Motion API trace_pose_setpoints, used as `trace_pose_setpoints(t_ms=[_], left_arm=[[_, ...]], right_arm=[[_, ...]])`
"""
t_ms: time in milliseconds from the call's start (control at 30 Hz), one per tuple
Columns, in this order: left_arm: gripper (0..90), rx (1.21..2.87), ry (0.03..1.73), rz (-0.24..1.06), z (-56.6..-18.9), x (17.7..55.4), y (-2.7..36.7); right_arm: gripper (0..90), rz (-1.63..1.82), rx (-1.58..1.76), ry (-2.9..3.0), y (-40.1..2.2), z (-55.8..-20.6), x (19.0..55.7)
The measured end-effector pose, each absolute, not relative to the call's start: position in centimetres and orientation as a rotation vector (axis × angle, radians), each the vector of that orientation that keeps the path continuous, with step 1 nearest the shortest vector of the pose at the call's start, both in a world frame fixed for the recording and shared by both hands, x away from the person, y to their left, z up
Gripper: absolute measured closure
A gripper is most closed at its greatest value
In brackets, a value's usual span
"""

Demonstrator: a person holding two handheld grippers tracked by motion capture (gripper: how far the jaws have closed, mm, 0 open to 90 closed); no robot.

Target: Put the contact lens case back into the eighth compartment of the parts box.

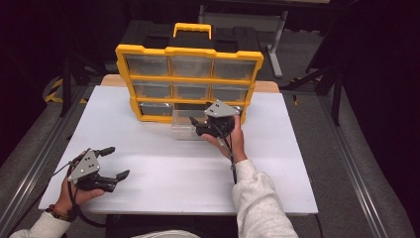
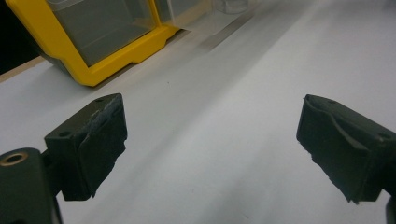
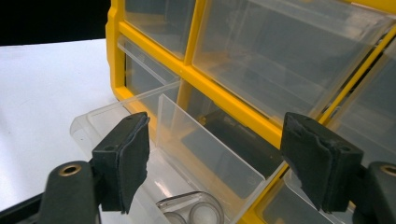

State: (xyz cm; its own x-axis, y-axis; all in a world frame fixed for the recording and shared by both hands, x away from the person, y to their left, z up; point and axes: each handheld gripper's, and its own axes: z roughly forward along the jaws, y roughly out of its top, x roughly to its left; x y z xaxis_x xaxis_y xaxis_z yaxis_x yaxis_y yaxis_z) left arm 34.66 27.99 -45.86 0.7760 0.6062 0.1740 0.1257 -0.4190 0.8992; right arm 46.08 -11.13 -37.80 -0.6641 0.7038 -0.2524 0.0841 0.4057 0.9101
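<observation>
Jaws of the right gripper (image 1: 194, 126) stand apart with nothing pressed between their pads, as the right gripper view shows: the black pads (image 3: 133, 158) flank the clear drawer (image 3: 201, 154) without touching its walls. That drawer is pulled out of the bottom row of the yellow organiser (image 1: 188, 82) and rests on the white table (image 1: 163, 168) just in front of it, at the middle slot. Inside the drawer, close under the gripper, lies a small clear item (image 3: 194, 210) with round parts; what it is cannot be told. A clear partition stands across the drawer between that item and the organiser. The right gripper hovers at the drawer's near right side, just in front of the organiser's lower right corner.

Well away from the organiser, at the table's near left corner, the left gripper (image 1: 118, 162) is held low over the bare surface. Its jaws are spread wide, with only table between the pads (image 2: 100, 144). The organiser stands upright at the table's far edge, its other clear drawers closed.
</observation>
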Motion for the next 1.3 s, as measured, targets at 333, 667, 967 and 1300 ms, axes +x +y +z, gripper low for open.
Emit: trace_pose_setpoints(t_ms=[333,667,967,1300], left_arm=[[9.7,1.961,0.556,0.595,-45.9,34.7,28.0],[9.7,1.962,0.553,0.598,-45.9,34.6,28.0],[9.7,1.959,0.548,0.598,-45.8,34.5,28.0],[9.8,1.96,0.546,0.603,-45.8,34.5,28.0]], right_arm=[[24.7,1.283,0.663,2.013,-11.7,-37.6,45.3],[23.7,1.276,0.653,2.001,-12.3,-37.5,44.2],[23.4,1.27,0.622,2.002,-12.6,-37.1,43.3],[22.3,1.261,0.577,2.0,-12.9,-36.7,42.2]])
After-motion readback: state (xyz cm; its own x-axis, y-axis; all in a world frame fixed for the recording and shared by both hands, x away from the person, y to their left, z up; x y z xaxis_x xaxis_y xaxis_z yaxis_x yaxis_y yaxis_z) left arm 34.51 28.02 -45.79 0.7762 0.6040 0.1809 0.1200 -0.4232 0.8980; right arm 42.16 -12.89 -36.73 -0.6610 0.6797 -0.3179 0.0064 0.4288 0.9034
